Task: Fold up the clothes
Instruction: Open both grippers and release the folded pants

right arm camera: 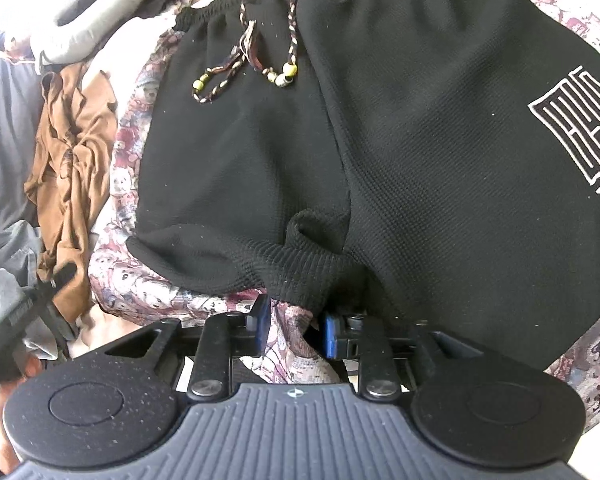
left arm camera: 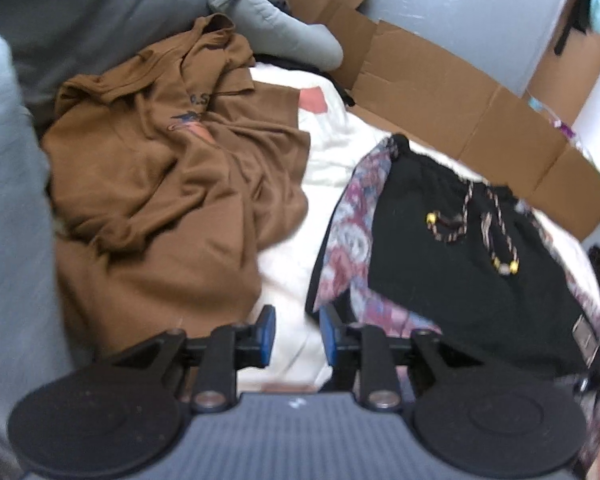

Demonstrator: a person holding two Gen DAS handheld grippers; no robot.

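Observation:
Black shorts [right arm camera: 400, 140] with a braided beaded drawstring [right arm camera: 284, 72] and a white maze logo [right arm camera: 580, 128] lie spread on a patterned cloth [right arm camera: 140, 280]. My right gripper [right arm camera: 294, 330] is open, just at the shorts' lower hem near the crotch, above the patterned cloth. In the left wrist view the shorts [left arm camera: 452, 256] lie to the right. My left gripper [left arm camera: 296, 336] is open and empty above a white sheet [left arm camera: 292, 264], between the shorts and a crumpled brown shirt [left arm camera: 160, 184].
Flattened cardboard [left arm camera: 460, 112] lies beyond the shorts. A grey pillow [left arm camera: 276, 20] and grey cushions [left arm camera: 4, 200] lie at the back and left. The brown shirt also shows in the right wrist view [right arm camera: 68, 176], with the left gripper's body [right arm camera: 16, 320] beside it.

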